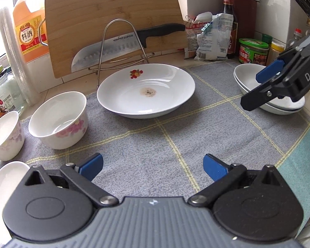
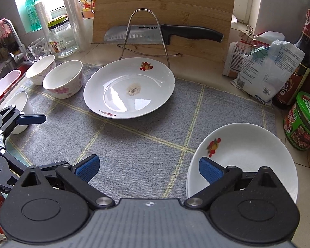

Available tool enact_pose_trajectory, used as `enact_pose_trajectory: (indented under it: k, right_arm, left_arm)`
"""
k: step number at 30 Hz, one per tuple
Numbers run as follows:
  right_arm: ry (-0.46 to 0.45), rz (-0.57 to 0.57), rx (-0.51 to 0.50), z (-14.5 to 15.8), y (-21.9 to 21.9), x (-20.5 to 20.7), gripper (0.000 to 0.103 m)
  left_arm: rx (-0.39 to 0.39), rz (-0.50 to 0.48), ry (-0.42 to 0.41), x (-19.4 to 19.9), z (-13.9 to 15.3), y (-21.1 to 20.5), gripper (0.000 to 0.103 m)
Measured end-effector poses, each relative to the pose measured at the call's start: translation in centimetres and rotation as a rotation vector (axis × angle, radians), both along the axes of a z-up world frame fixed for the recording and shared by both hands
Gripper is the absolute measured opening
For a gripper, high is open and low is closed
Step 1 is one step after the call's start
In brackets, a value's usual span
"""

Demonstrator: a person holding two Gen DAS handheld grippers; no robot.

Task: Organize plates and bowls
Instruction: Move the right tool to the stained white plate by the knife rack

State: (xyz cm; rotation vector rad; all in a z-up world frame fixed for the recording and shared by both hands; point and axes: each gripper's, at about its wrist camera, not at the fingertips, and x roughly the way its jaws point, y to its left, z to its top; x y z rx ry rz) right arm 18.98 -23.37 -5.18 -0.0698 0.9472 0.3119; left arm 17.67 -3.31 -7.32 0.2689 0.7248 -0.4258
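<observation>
Both the left gripper (image 1: 153,166) and right gripper (image 2: 148,168) hover spread wide and empty over the grey cloth (image 2: 134,144), the stained plate (image 1: 145,90) at its rear edge, stacked plates (image 2: 246,157) at its right edge, floral bowls (image 1: 59,119) at its left edge.

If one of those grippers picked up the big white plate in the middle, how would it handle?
The big plate looks glazed and glossy, so probably slippery between the pads. It seems rigid ceramic, likely breakable if dropped. Its wide, shallow shape suggests it would tilt when held by one rim; the stain at its centre looks dried on.
</observation>
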Motion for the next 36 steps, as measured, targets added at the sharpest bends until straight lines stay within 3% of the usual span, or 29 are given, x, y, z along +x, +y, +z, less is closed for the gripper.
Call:
enact_pose_trajectory:
  k: [21, 25, 36]
  right_arm:
    - [0.067, 0.104, 0.037, -3.0, 2.0, 7.5, 0.103]
    - [0.098, 0.119, 0.056, -3.9, 2.2, 8.9, 0.103]
    - [0.142, 0.232, 0.022, -5.7, 3.4, 11.4, 0.103]
  left_arm:
    - [0.003, 0.081, 0.071, 4.4, -2.4, -3.0, 0.102]
    - [-0.039, 0.097, 0.098, 5.0, -2.7, -2.9, 0.102]
    - [-0.052, 0.121, 0.086, 5.9, -2.7, -3.3, 0.103]
